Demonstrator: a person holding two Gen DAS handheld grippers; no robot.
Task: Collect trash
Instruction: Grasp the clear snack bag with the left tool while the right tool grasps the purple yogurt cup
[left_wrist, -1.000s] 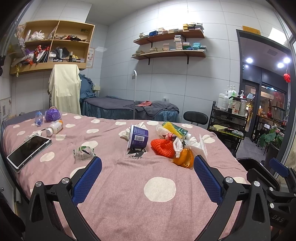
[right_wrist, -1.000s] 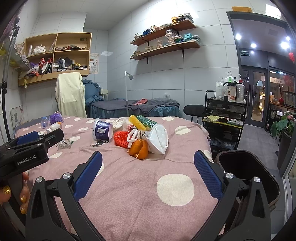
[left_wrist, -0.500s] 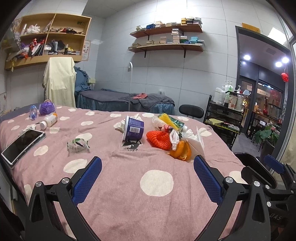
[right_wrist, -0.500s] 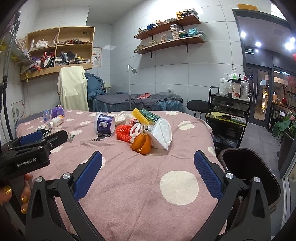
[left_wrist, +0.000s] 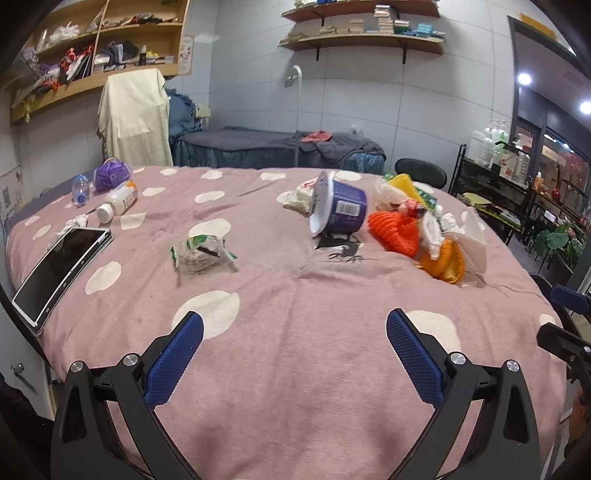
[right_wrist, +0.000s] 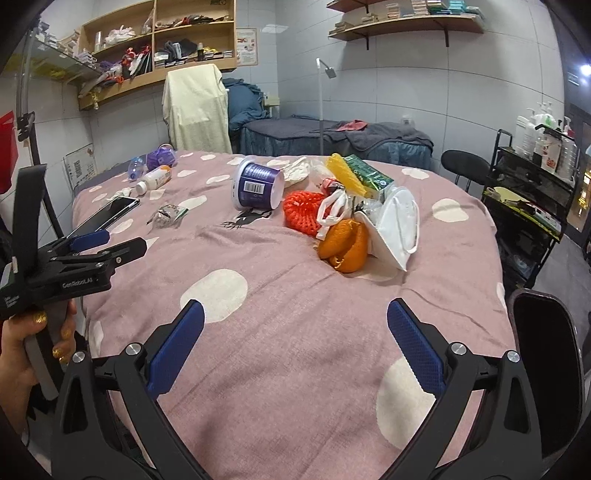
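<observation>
Your left gripper (left_wrist: 294, 332) and right gripper (right_wrist: 295, 321) gape empty over bare tablecloth (right_wrist: 295, 350); mid-frame, orange peel (right_wrist: 345, 243) fronts the face mask (right_wrist: 400, 221); phone (left_wrist: 61, 273) lies far left.

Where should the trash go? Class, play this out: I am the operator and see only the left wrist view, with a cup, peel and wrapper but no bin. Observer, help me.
Observer: A dark bin stands just off the spotted cloth's right edge, near the right gripper.
Operator: What is the white thing by the orange peel?
Observer: A face mask with ear loops, leaning on the orange peel.
Operator: What holds my left gripper?
Observer: A hand with gold-painted nails grips the handle of the left gripper.
</observation>
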